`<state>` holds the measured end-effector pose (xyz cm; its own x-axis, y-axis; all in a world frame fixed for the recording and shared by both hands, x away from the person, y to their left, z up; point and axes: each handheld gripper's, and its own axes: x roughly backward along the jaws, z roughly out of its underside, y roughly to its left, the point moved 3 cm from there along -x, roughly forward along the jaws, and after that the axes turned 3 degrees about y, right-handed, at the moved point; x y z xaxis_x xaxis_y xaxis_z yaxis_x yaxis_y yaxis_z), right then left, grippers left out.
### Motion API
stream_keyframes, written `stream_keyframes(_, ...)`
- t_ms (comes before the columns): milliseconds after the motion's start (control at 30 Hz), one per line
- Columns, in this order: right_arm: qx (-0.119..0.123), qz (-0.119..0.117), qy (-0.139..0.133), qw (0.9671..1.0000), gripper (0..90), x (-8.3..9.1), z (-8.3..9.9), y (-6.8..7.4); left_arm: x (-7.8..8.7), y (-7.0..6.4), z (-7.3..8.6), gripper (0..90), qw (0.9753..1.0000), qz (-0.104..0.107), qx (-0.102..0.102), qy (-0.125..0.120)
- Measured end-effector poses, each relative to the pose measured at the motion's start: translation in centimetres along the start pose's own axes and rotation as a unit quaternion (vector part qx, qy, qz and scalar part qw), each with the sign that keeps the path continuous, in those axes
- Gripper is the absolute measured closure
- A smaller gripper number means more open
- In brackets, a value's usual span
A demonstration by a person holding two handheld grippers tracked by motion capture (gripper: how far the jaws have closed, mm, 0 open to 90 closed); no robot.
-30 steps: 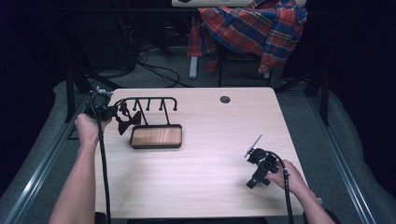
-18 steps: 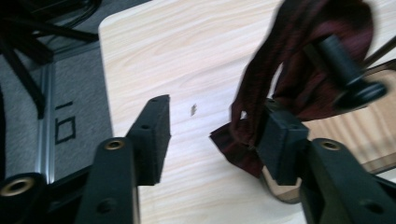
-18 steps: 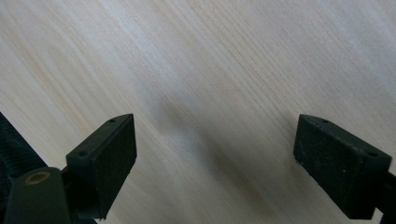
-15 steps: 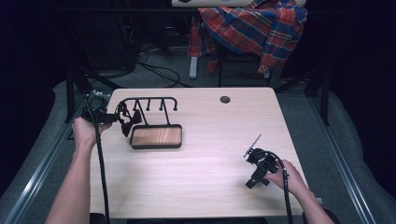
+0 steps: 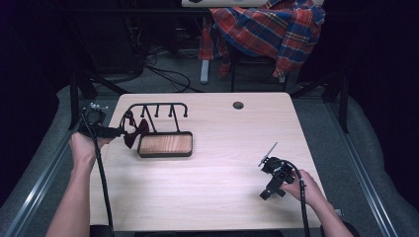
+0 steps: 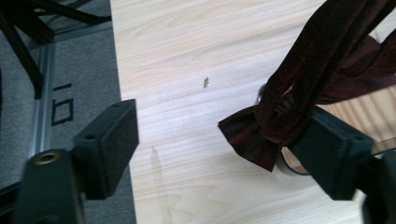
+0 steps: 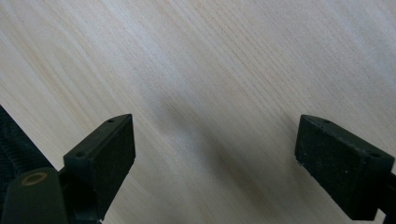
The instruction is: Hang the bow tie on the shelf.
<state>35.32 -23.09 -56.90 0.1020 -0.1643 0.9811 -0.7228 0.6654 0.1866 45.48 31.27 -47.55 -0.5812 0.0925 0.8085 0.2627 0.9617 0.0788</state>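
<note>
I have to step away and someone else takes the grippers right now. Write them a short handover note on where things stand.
Left gripper: jaws wide open, dark red bow tie draped against its one jaw, not clamped.
Right gripper: open, holding nothing, low over the table near its right front.
Bow tie hangs at the left end of the black hook rack, beside the wooden tray.
Done: tie seems hung on the rack.
Left: ease the left gripper clear, check the tie stays put.
</note>
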Motion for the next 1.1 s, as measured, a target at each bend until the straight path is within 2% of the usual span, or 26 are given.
stream_keyframes(233,0.0,-0.001,0.002,1.0,11.5,0.0,0.1,-0.1,-0.2,-0.8,0.1,8.4,0.9998,0.017,-0.012,-0.001)
stream_keyframes(500,0.006,0.001,0.008,0.9999,11.5,0.1,0.2,-0.2,0.4,-1.6,0.9,2.4,0.9996,0.028,-0.01,0.002)
stream_keyframes(633,0.006,0.0,0.005,1.0,11.5,0.1,0.2,-0.1,1.1,-1.8,1.7,0.6,0.9995,0.028,-0.004,0.015)
stream_keyframes(967,-0.002,-0.002,-0.005,1.0,11.4,0.0,0.2,0.0,2.7,-2.7,4.4,0.1,0.9988,0.033,-0.01,0.036)
stream_keyframes(1100,0.001,-0.001,-0.002,1.0,11.4,0.1,0.2,-0.1,3.3,-3.5,5.6,0.0,0.9991,0.022,-0.013,0.033)
